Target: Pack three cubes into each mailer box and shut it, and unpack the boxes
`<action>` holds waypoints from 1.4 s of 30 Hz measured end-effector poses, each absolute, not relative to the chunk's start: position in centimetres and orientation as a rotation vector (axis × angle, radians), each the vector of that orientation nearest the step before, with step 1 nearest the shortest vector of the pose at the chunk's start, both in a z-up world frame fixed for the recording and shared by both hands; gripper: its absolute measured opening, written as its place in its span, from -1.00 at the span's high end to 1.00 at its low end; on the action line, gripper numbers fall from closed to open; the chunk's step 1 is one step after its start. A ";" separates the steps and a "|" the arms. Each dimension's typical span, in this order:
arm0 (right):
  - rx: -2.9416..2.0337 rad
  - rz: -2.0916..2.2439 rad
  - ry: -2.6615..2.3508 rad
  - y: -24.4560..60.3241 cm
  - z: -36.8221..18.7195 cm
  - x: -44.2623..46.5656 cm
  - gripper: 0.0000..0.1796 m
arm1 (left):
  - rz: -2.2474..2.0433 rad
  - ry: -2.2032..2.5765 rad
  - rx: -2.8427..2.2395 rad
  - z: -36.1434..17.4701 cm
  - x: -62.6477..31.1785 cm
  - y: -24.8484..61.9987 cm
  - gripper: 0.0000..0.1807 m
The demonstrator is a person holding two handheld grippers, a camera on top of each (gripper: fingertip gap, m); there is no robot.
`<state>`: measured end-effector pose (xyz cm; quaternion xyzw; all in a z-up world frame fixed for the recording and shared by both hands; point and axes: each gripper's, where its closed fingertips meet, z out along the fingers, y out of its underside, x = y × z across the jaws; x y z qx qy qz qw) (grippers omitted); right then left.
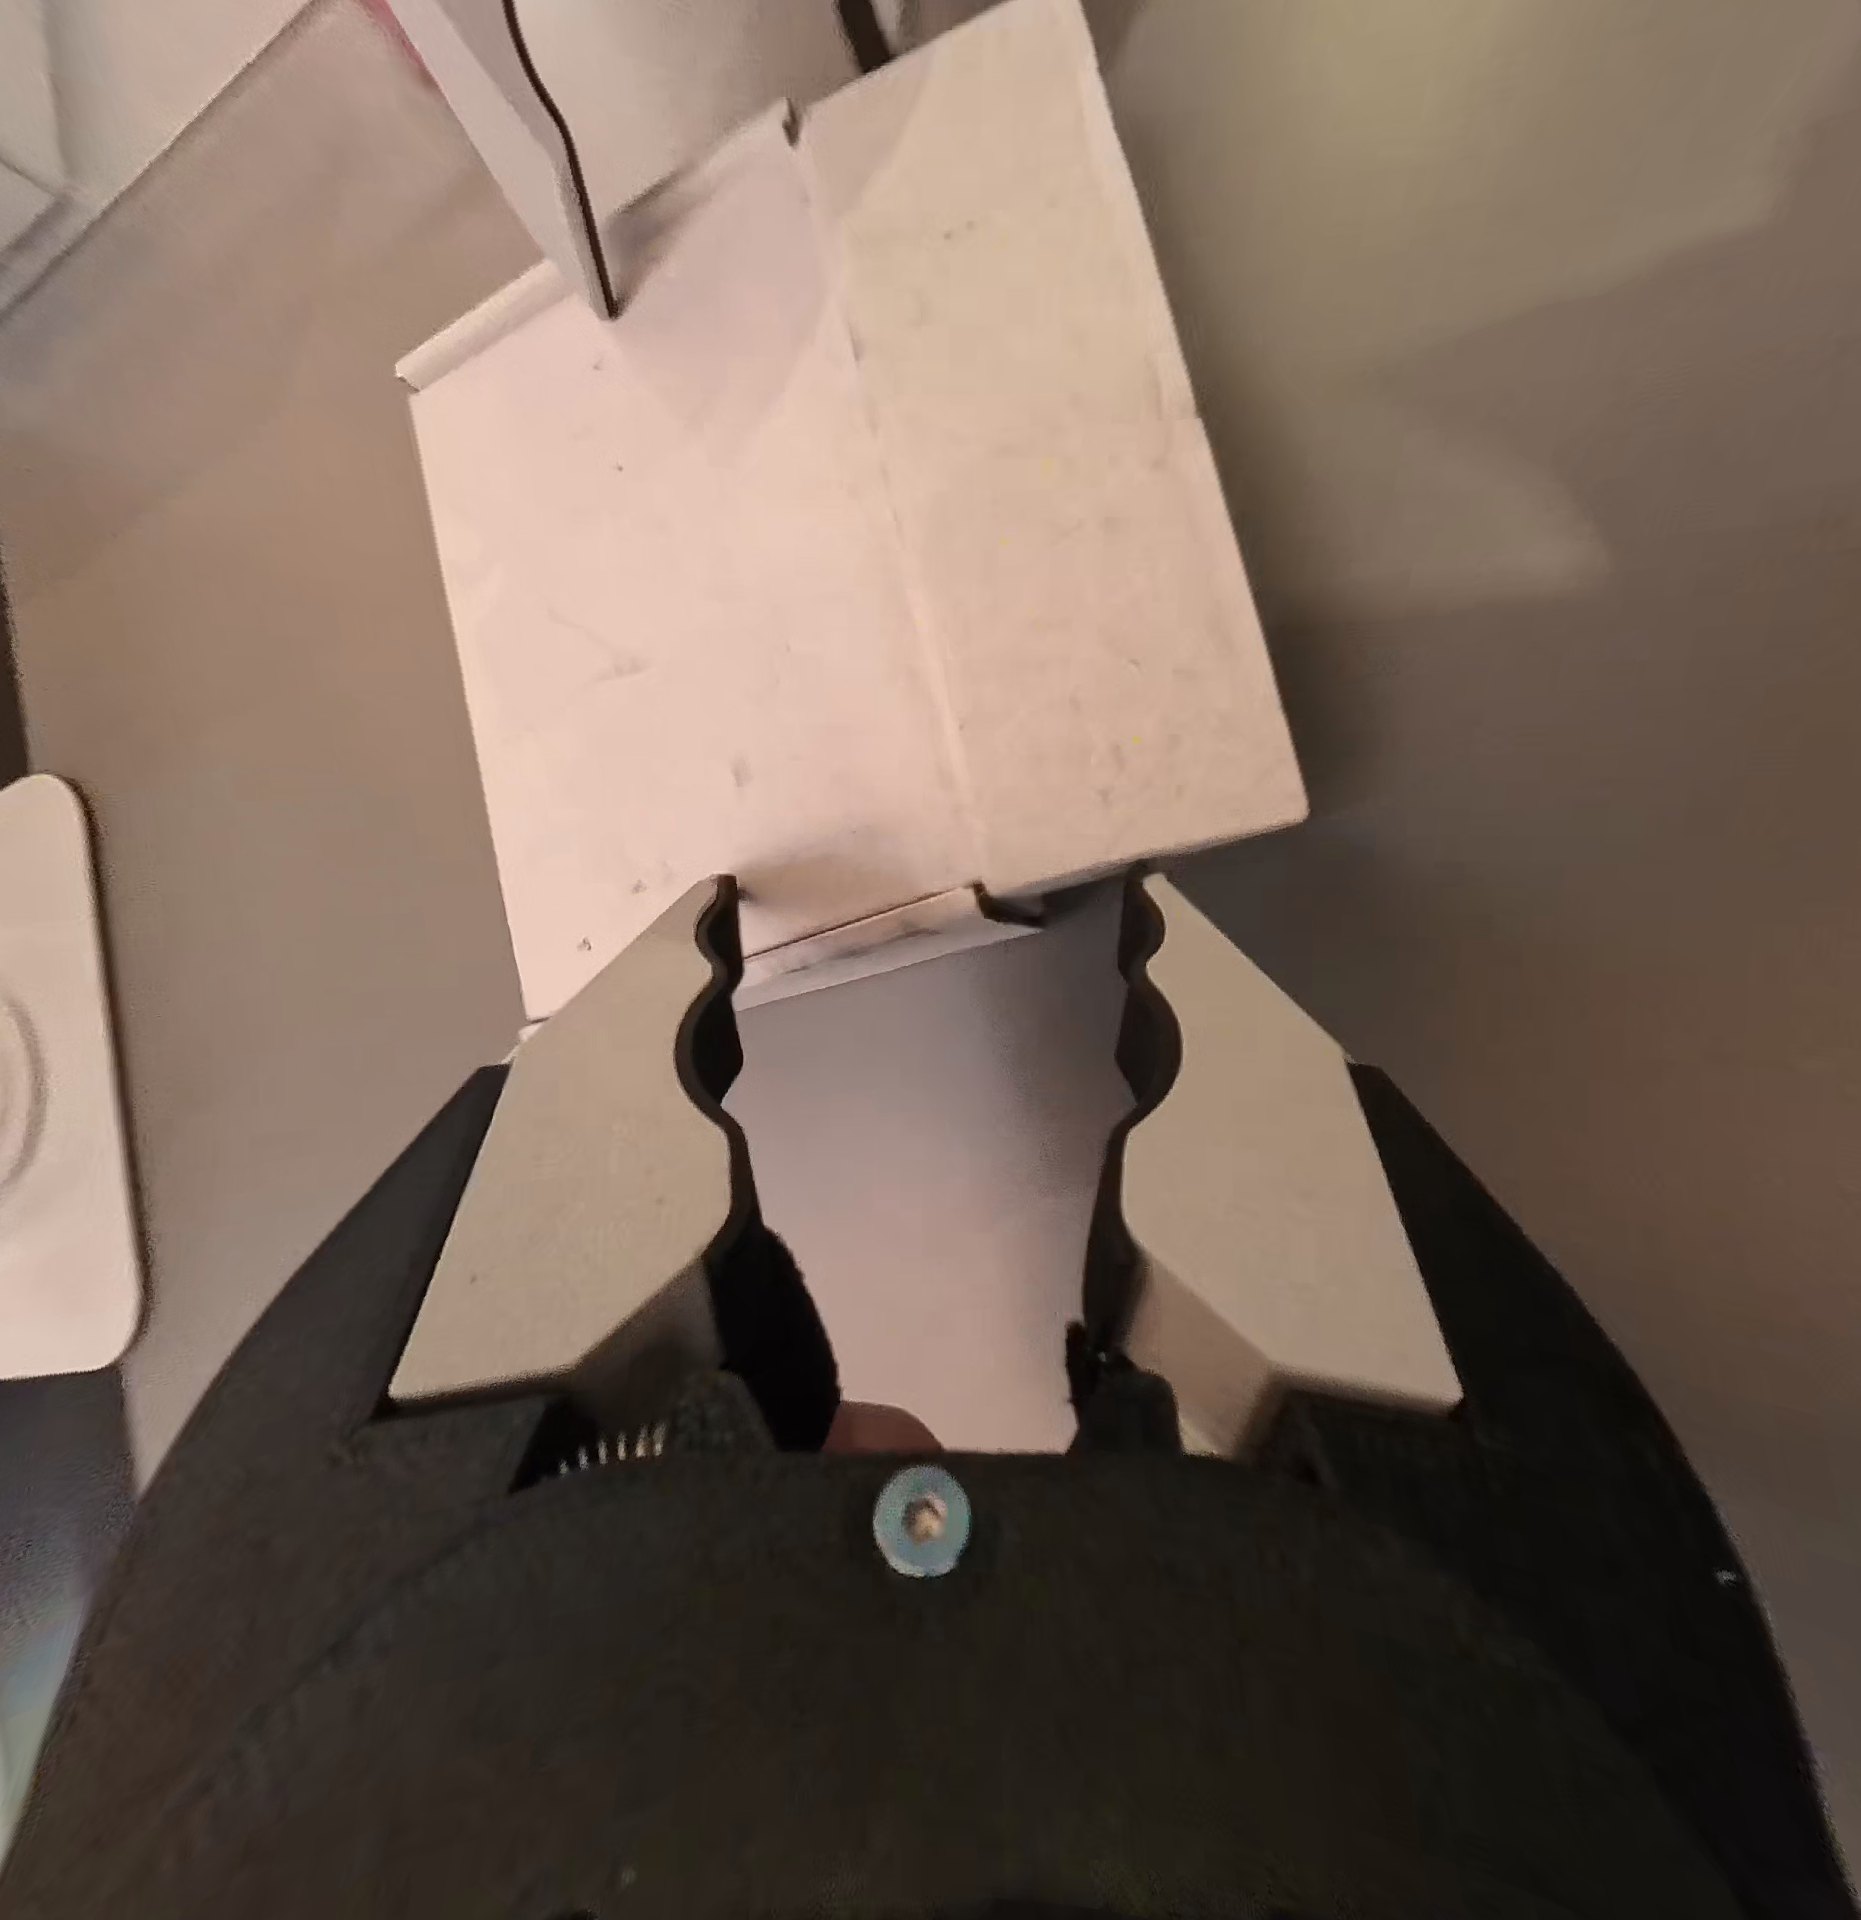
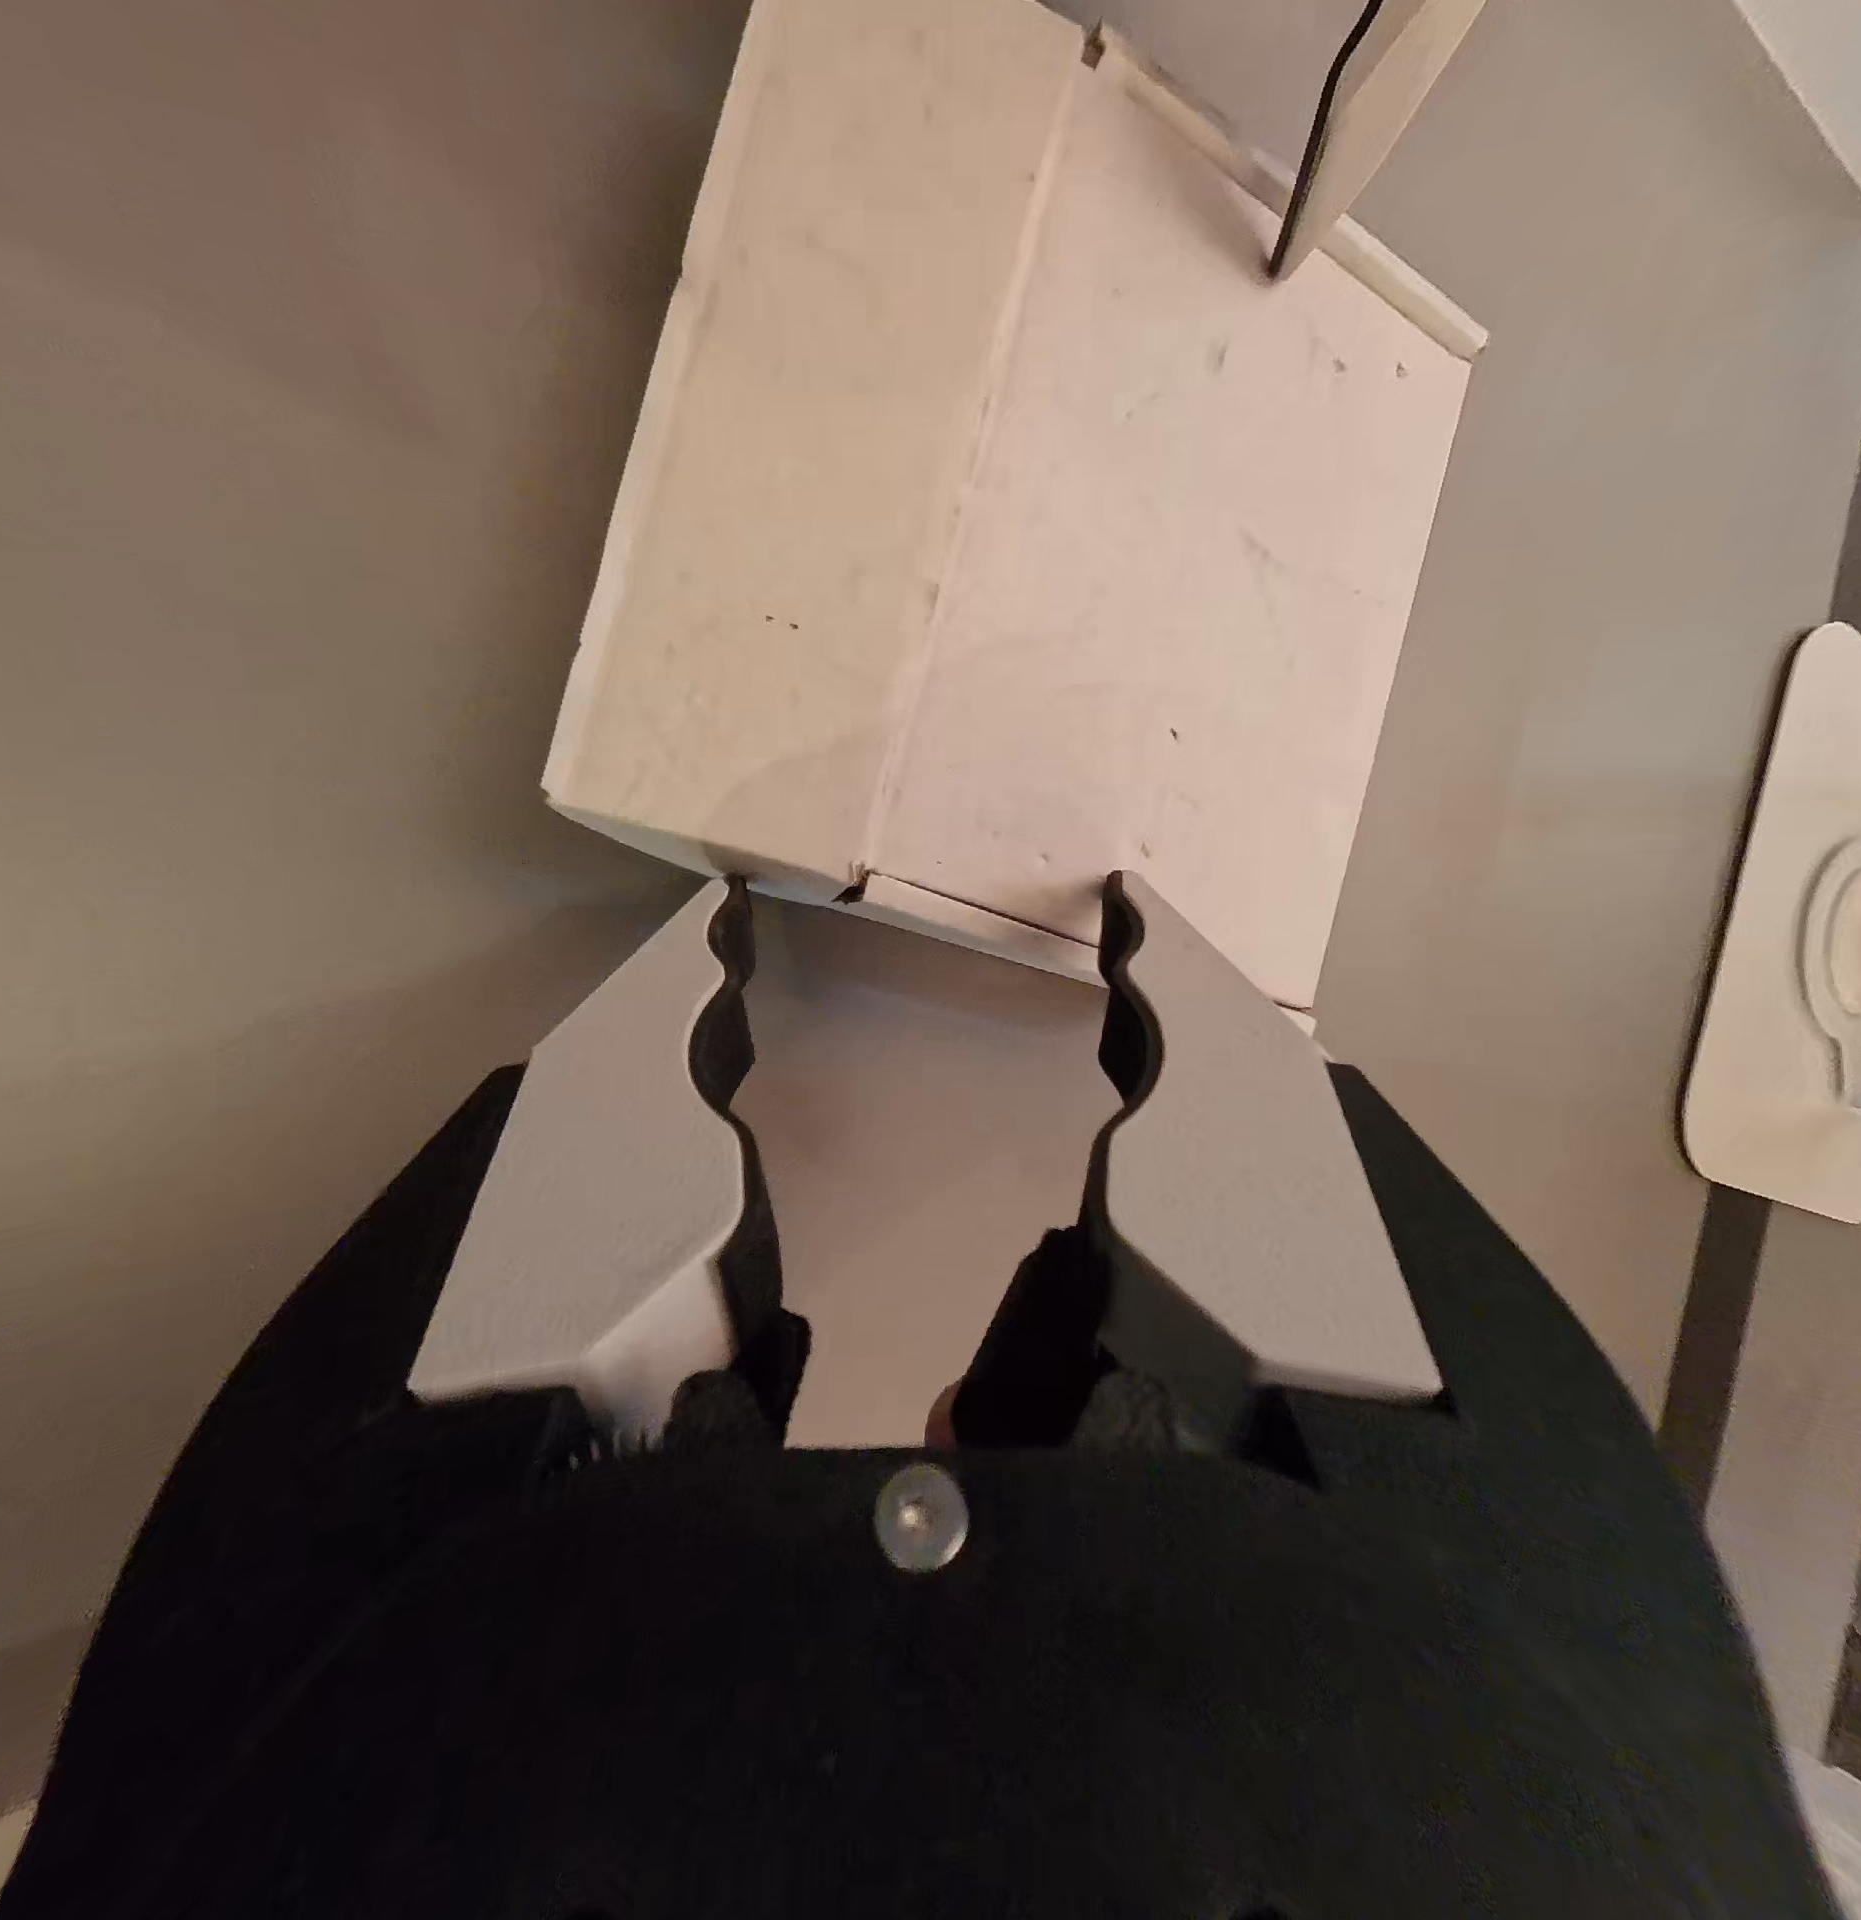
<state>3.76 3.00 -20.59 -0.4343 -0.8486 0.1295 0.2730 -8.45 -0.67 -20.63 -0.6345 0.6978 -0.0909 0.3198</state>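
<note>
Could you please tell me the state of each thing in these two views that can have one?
Mailer box: shut, held between the two grippers at opposite ends.
Left hand-held gripper: open, fingertips at the box's end.
Right hand-held gripper: open, fingertips at the box's other end.

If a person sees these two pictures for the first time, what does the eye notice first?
First, the white mailer box, closed and scuffed, filling the middle of both views on the grey table. Next, the open left gripper and right gripper, each with its tips at an opposite end of the box. A white plate lies at the frame's edge.
</note>
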 end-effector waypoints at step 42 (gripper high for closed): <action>-1.070 0.251 -2.302 3.0 -21.1 3.6 0.23 | -0.445 1.754 -1.691 -20.4 -8.0 -1.1 0.10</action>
